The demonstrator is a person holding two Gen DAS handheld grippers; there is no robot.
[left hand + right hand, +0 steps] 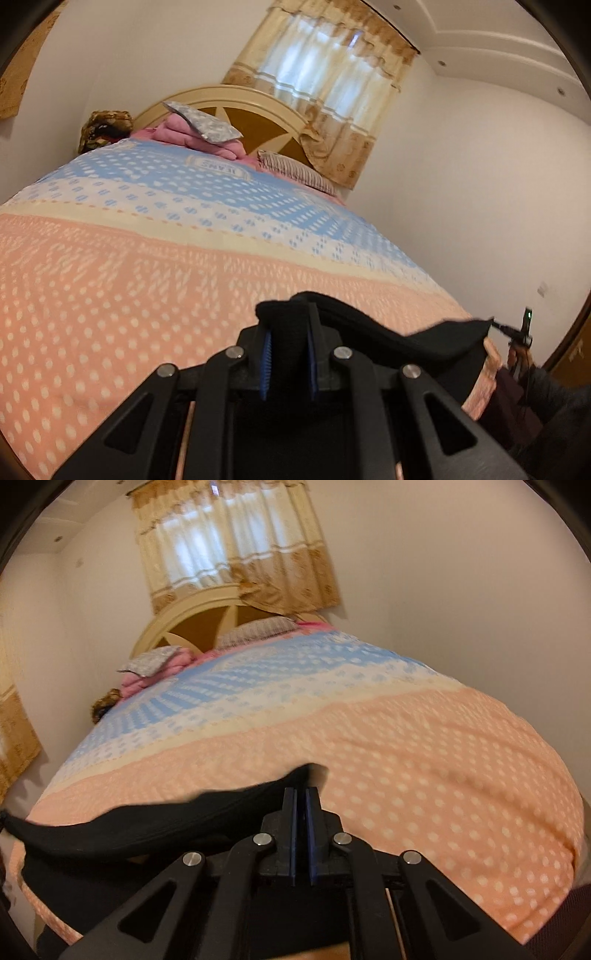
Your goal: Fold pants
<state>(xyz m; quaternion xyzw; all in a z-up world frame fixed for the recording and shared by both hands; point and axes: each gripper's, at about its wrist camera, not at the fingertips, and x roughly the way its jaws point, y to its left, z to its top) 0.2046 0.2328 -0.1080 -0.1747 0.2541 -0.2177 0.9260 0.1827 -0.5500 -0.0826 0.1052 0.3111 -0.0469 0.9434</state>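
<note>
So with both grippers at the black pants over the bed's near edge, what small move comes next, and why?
Probably draw both ends apart and lower them: the pants sag between the left gripper, clamped on a bunched fold, and the right gripper, above the bedspread.

We are counting one pair of black pants (424, 343), two grippers, the left gripper (290, 354) and the right gripper (303, 812), and one bed (147, 258). We are also seeing two pillows, a striped pillow (295, 170) and a grey patterned pillow (207, 123), one pink blanket (184, 138), and one curtain (325, 92).
</note>
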